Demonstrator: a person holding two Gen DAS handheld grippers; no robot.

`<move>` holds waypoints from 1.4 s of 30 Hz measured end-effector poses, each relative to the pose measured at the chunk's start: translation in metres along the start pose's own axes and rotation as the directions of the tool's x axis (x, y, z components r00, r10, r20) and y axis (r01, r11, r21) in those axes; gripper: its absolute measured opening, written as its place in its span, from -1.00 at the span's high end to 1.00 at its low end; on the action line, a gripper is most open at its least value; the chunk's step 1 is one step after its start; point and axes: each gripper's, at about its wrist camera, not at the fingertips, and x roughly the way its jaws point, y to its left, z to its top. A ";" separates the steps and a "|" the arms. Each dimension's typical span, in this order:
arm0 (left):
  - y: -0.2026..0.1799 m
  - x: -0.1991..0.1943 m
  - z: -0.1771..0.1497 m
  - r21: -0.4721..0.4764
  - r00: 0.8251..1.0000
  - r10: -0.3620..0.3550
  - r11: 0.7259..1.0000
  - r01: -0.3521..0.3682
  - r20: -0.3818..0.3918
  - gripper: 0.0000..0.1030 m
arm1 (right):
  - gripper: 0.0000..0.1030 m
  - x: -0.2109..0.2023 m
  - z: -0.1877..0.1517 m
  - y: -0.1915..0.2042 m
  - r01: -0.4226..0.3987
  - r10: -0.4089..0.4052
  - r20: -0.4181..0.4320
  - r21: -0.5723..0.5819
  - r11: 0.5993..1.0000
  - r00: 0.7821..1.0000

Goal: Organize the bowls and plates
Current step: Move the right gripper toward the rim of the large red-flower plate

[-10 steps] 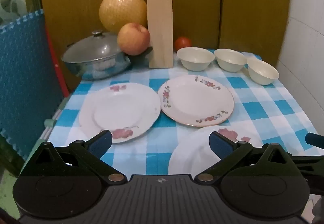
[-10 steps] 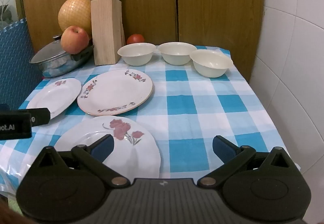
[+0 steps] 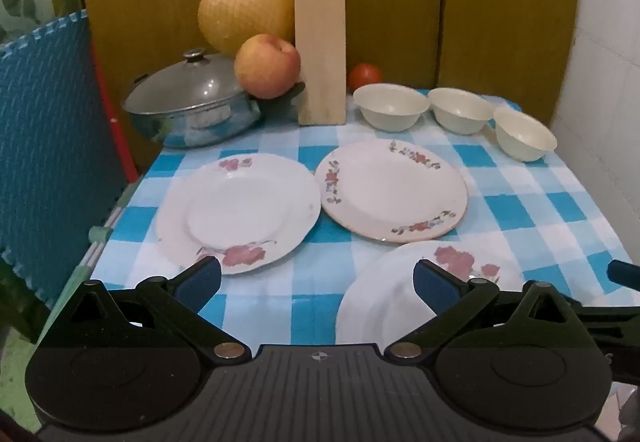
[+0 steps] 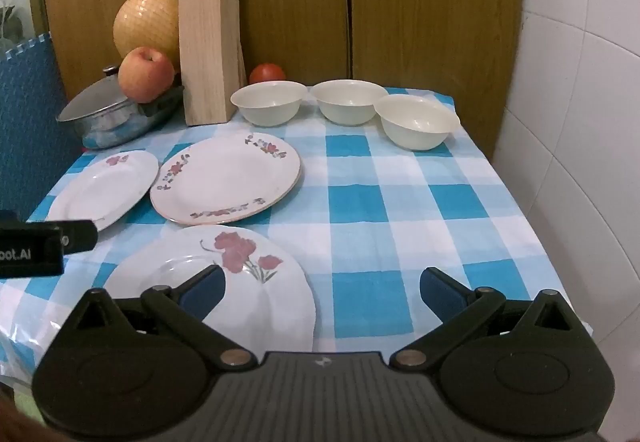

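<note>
Three floral plates lie flat on a blue-checked tablecloth (image 4: 400,202): a left plate (image 3: 238,212), a gold-rimmed middle plate (image 3: 392,188) and a near plate (image 4: 224,282) with a red flower. Three cream bowls (image 4: 270,102) (image 4: 346,100) (image 4: 416,120) stand in a row at the back. My left gripper (image 3: 316,282) is open and empty, above the near table edge between the left and near plates. My right gripper (image 4: 322,288) is open and empty, its left finger over the near plate.
At the back left stand a lidded steel pot (image 3: 192,102), an apple (image 3: 267,65), a netted yellow pomelo (image 3: 246,4), a wooden knife block (image 3: 320,52) and a tomato (image 3: 365,76). Blue foam mat (image 3: 48,146) stands at left, white tiled wall (image 4: 580,122) at right.
</note>
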 end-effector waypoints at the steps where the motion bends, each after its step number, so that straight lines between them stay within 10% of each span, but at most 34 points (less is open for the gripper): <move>1: 0.001 0.002 0.000 -0.003 1.000 0.004 1.000 -0.004 -0.011 -1.00 | -0.97 0.000 0.000 -0.001 0.001 -0.001 -0.001 0.000 1.000 1.000; 42: -0.017 0.023 -0.030 0.083 0.972 0.036 0.996 -0.017 -0.232 -1.00 | -0.98 -0.016 -0.012 0.014 0.000 -0.001 -0.060 -0.019 1.000 0.998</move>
